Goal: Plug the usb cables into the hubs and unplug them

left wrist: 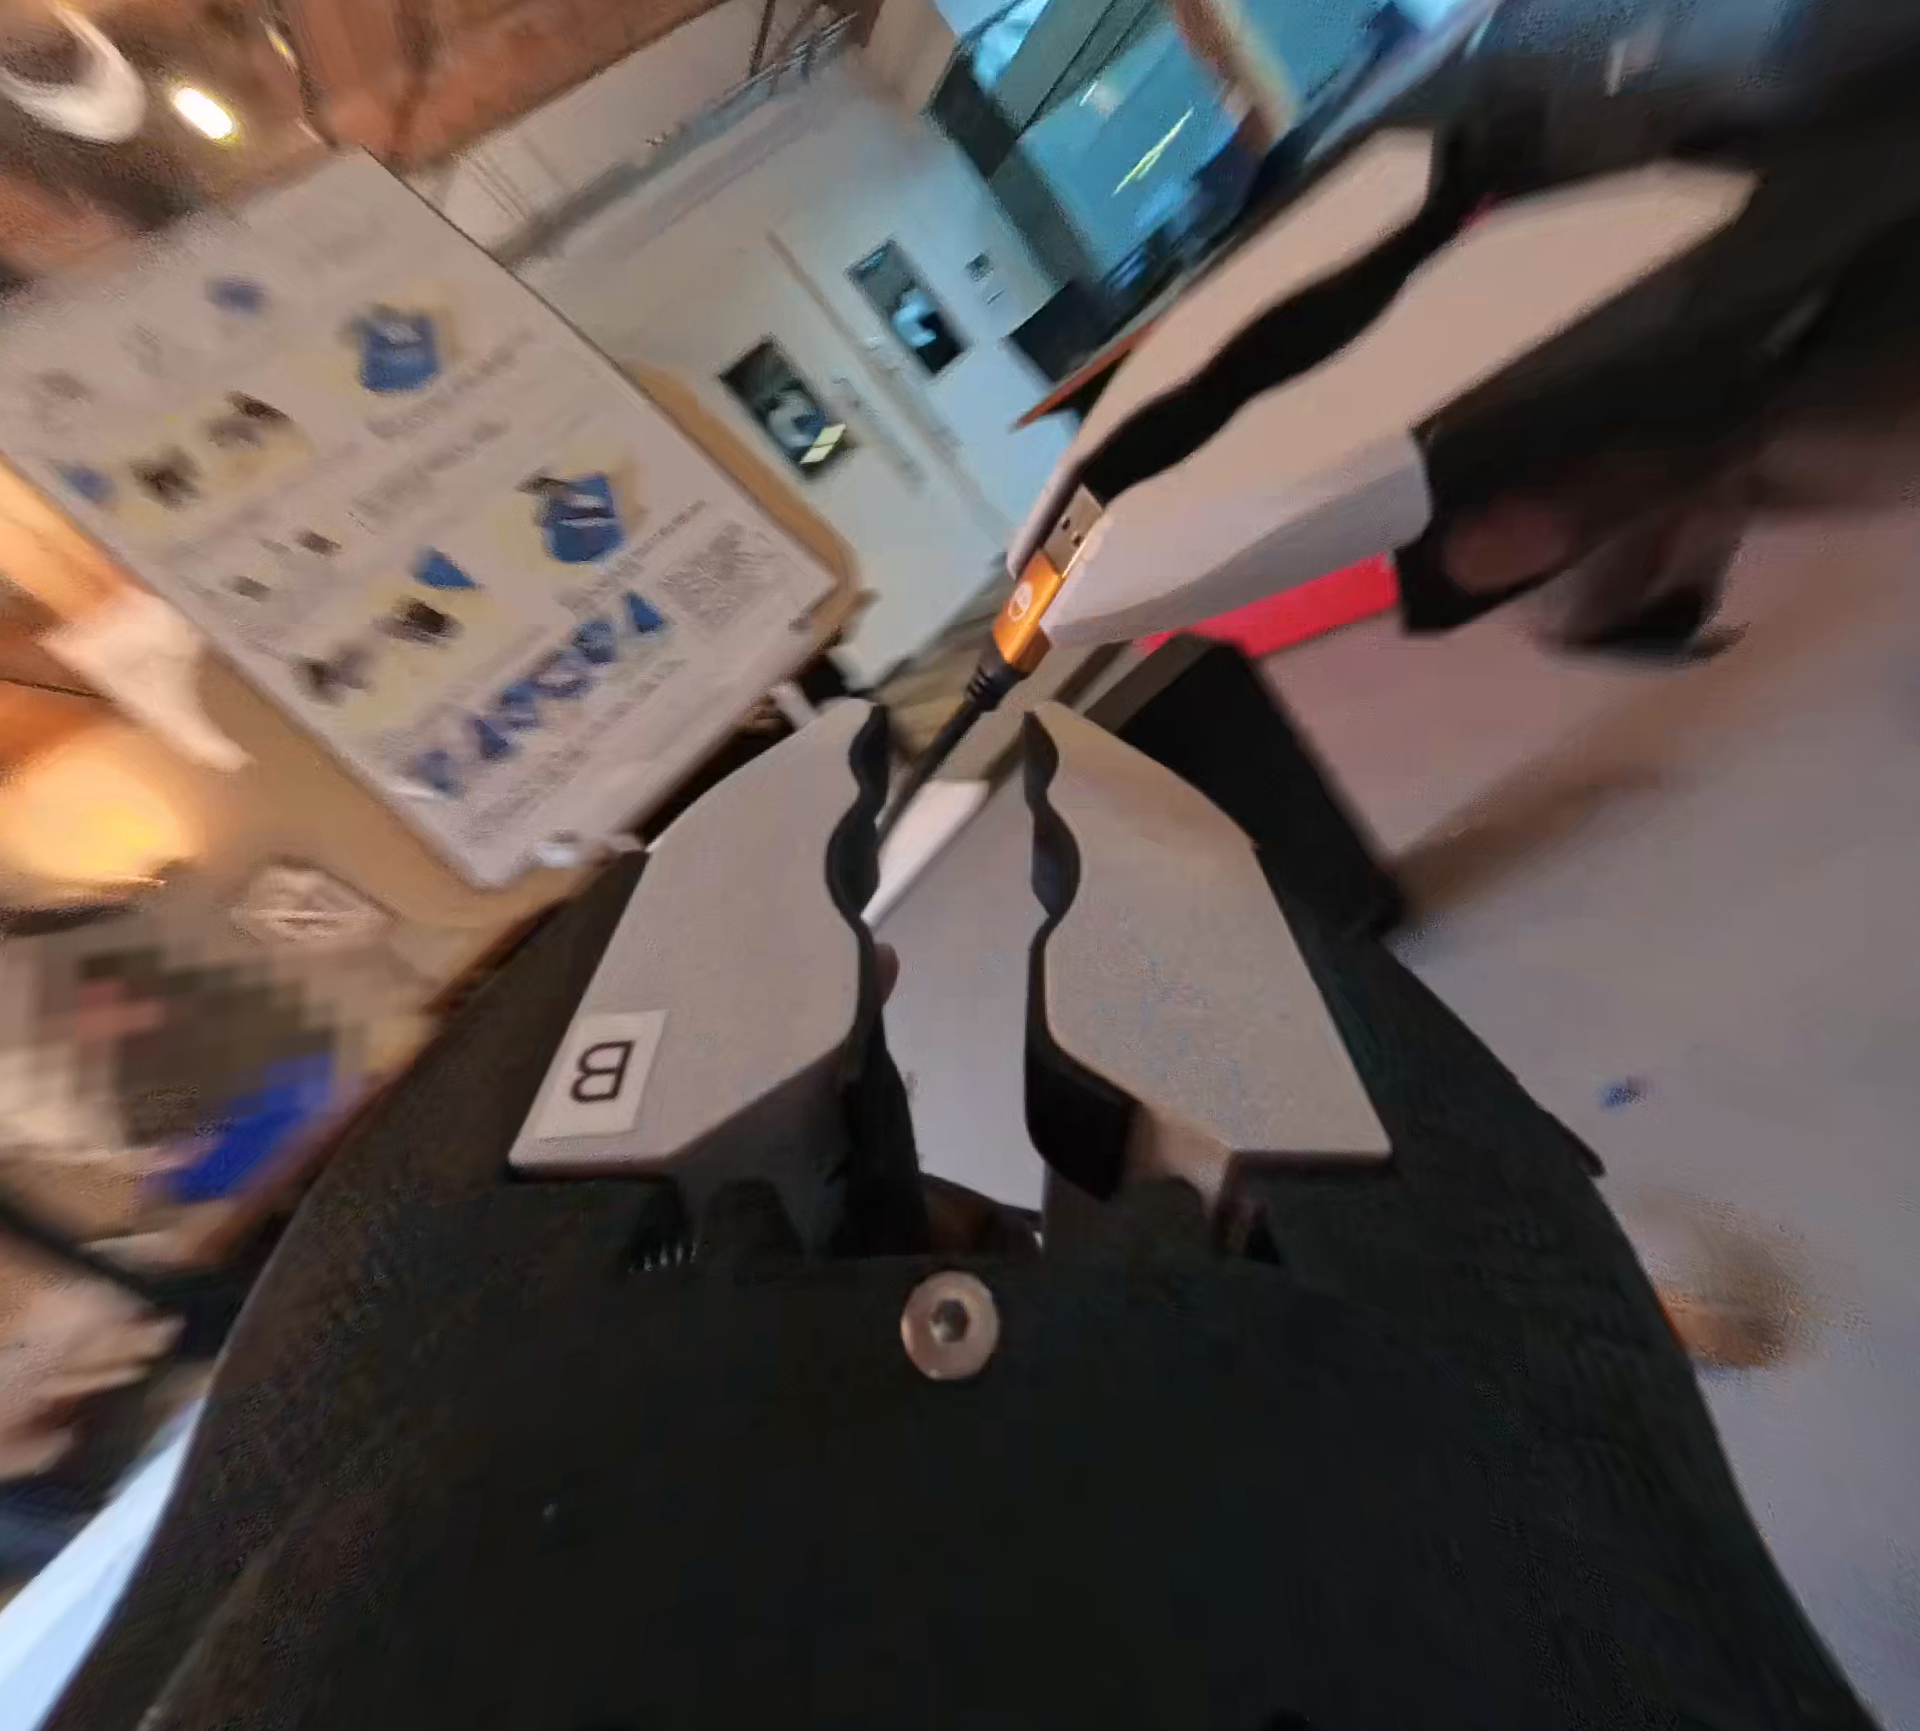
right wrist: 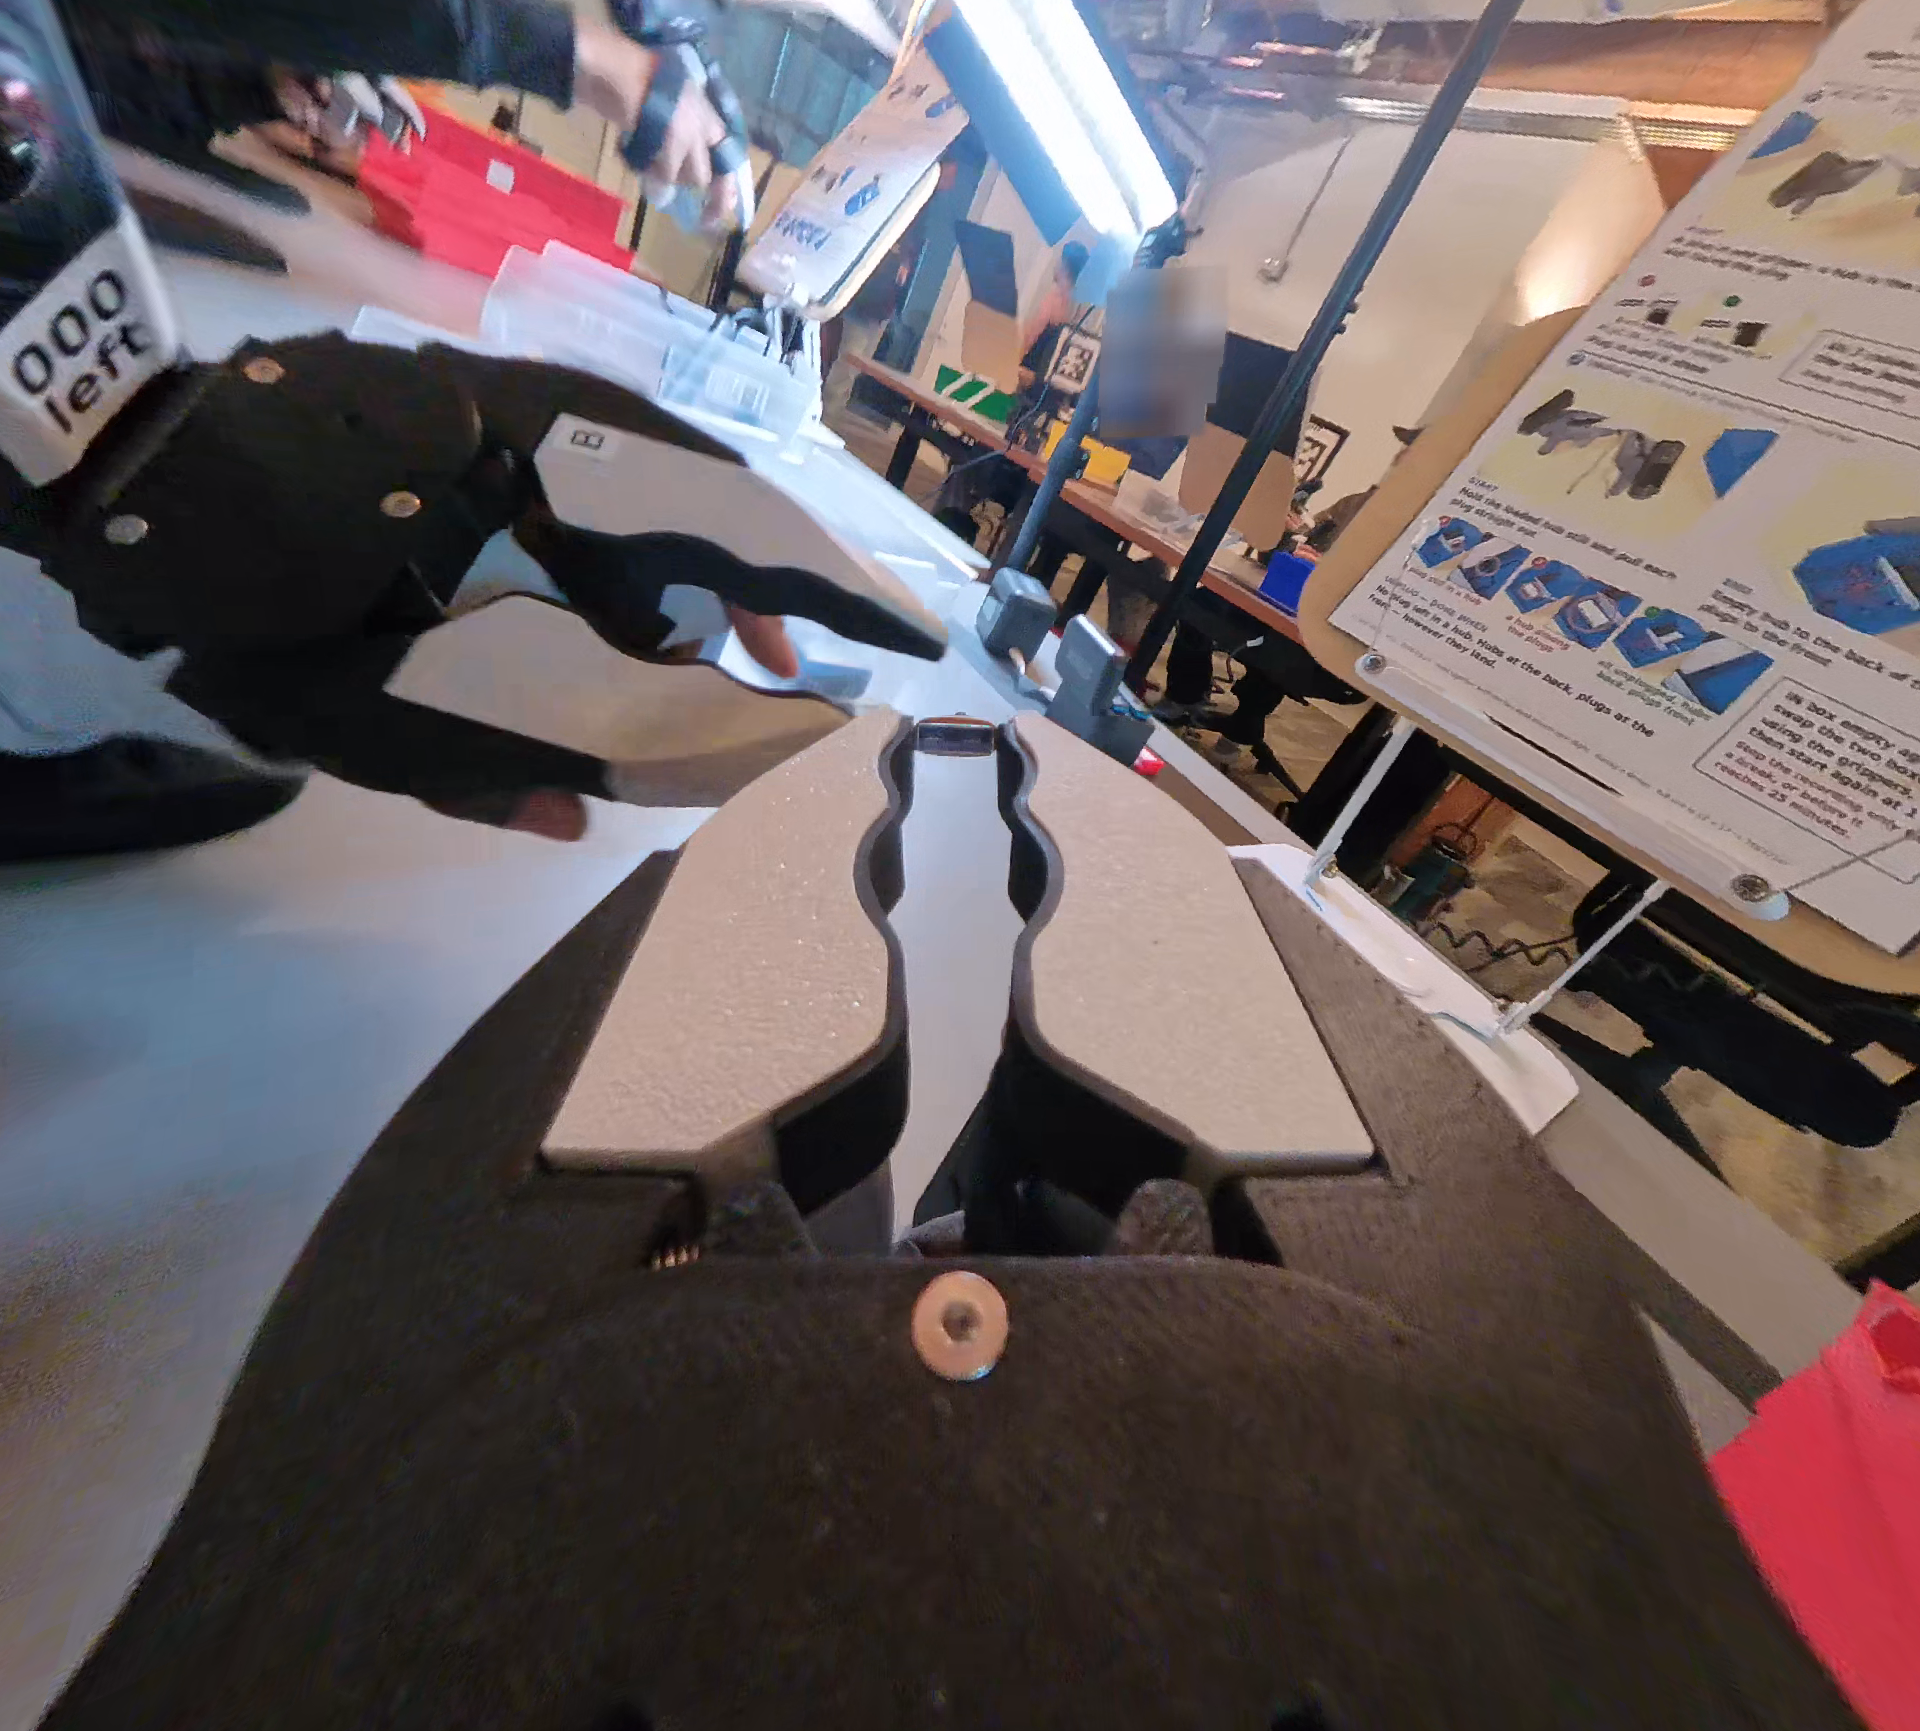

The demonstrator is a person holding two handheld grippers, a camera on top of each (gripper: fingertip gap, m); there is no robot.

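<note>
My right gripper (right wrist: 956, 734) is shut on a USB plug (right wrist: 954, 737), whose metal end shows between the fingertips. In the left wrist view the right gripper (left wrist: 1041, 582) comes in from the upper right, holding the orange-shelled plug (left wrist: 1023, 613) in the air. The plug's black cable (left wrist: 937, 744) hangs down through the gap between my left gripper's tips. My left gripper (left wrist: 956, 731) has its jaws apart and clamps nothing that I can see. It also shows in the right wrist view (right wrist: 906, 675), just left of the right gripper. No hub is clearly in view.
The grey table (right wrist: 208, 1006) lies under both grippers. An instruction board (right wrist: 1662, 538) on a white stand (right wrist: 1434, 985) is at the right. Red bins (right wrist: 468, 195) and clear plastic boxes (right wrist: 623, 331) sit farther back. A black pole (right wrist: 1351, 279) and another person's arm (right wrist: 416, 29) are beyond.
</note>
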